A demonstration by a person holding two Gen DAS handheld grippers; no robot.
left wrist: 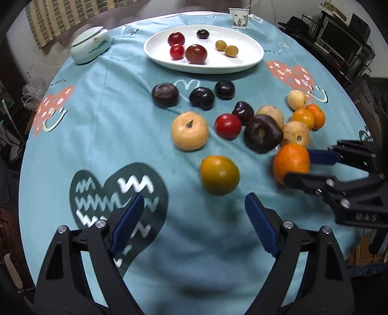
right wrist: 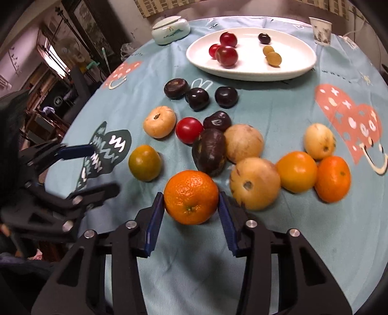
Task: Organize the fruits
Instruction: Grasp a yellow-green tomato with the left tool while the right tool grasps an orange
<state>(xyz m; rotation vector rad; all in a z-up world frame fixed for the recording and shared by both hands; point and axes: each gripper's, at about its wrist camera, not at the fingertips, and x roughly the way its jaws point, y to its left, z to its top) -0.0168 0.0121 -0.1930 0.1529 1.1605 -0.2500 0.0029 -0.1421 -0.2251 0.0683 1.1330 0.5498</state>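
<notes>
From the left wrist camera, the left claw (left wrist: 191,215) stands wide apart with nothing between its blue pads, low over the teal cloth of the round bench (left wrist: 97,135). Just beyond it lies a greenish-yellow fruit (left wrist: 219,175) on the cloth. At the right edge the right claw (left wrist: 297,164) reaches in with a bright orange (left wrist: 291,162) between its fingers. Farther off the loose fruit is scattered: three dark plums in a row, a pale peach-coloured fruit (left wrist: 189,130), a red plum (left wrist: 228,126), a large dark fruit (left wrist: 262,137), and tan and orange ones bunched to the right. At the far side sits a white oval plate (left wrist: 249,60) holding three red plums on its left, one dark plum and two small yellow fruits. A pale lidded bowl (left wrist: 91,48) stands far left and a paper cup (left wrist: 239,18) far right.

From the right wrist camera, the right claw (right wrist: 191,213) brackets the orange (right wrist: 191,196) with a pad close against each side; whether both pads press on it cannot be told, and the orange rests near the cloth. Just right of it lies a tan fruit (right wrist: 254,183), then two more orange fruits. The left claw (right wrist: 97,167) shows at the left edge, spread open and empty. The plate (right wrist: 291,65) lies far, centre right.
</notes>
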